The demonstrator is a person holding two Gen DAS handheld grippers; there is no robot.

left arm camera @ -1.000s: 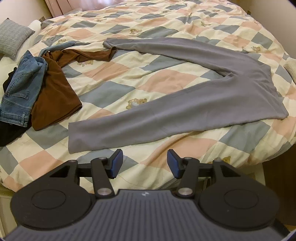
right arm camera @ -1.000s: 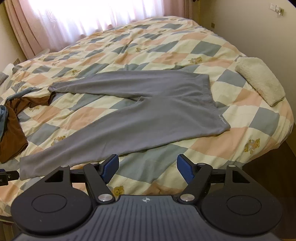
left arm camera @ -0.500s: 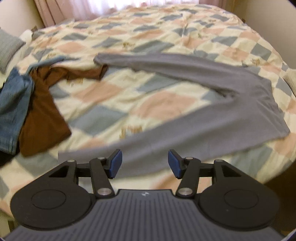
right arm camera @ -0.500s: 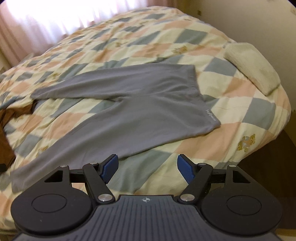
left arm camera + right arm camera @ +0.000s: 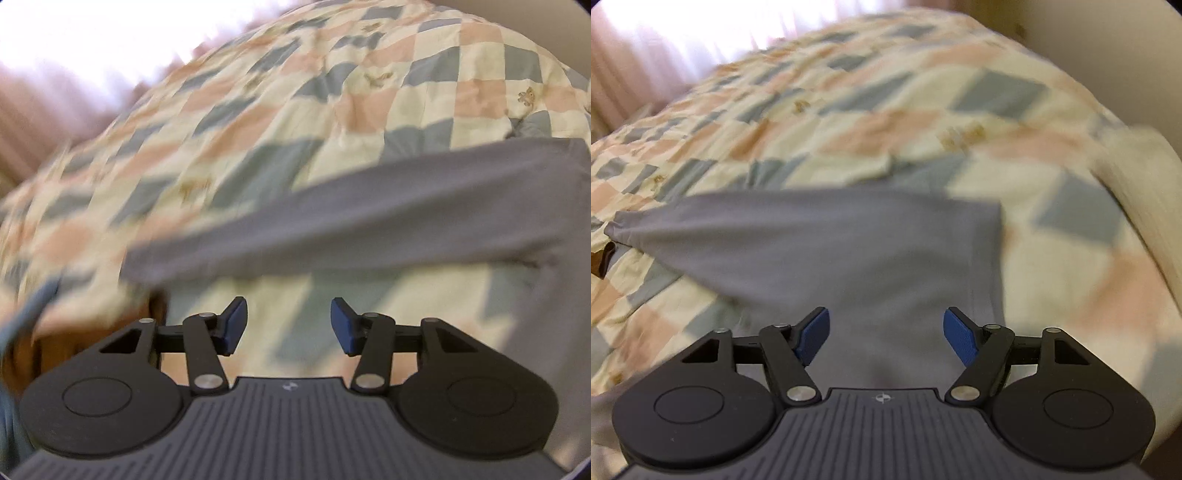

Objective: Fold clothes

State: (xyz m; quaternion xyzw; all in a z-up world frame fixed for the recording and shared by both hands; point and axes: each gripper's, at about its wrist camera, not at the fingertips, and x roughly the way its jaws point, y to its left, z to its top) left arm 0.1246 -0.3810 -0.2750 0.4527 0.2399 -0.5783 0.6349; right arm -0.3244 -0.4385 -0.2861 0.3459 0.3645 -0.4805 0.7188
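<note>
Here the grey trousers point(image 5: 820, 254) lie spread flat on the checked quilt point(image 5: 871, 122) of the bed, both views smeared by motion blur. In the right wrist view the right gripper point(image 5: 885, 338) hangs low over the trousers' wide upper part, its blue pads point(image 5: 960, 341) spread well apart with nothing between them; the grey cloth fills the space under and ahead of them. One leg tapers away to the left, its end near a scrap of brown cloth point(image 5: 602, 260) at the frame's edge. A pale rolled towel point(image 5: 1145, 177) lies at the right side of the bed.

In the left wrist view the left gripper point(image 5: 288, 325) is also spread wide and holds nothing. It hangs above bare quilt point(image 5: 332, 74), between the two legs: one leg of the trousers point(image 5: 369, 218) runs as a band across the frame ahead of the pads point(image 5: 233, 325), and more grey cloth shows at the right edge. A brown garment point(image 5: 55, 343) and a bit of blue cloth point(image 5: 26, 314) show blurred at the lower left, beside the gripper body. Bright curtained light fills the top left.
</note>
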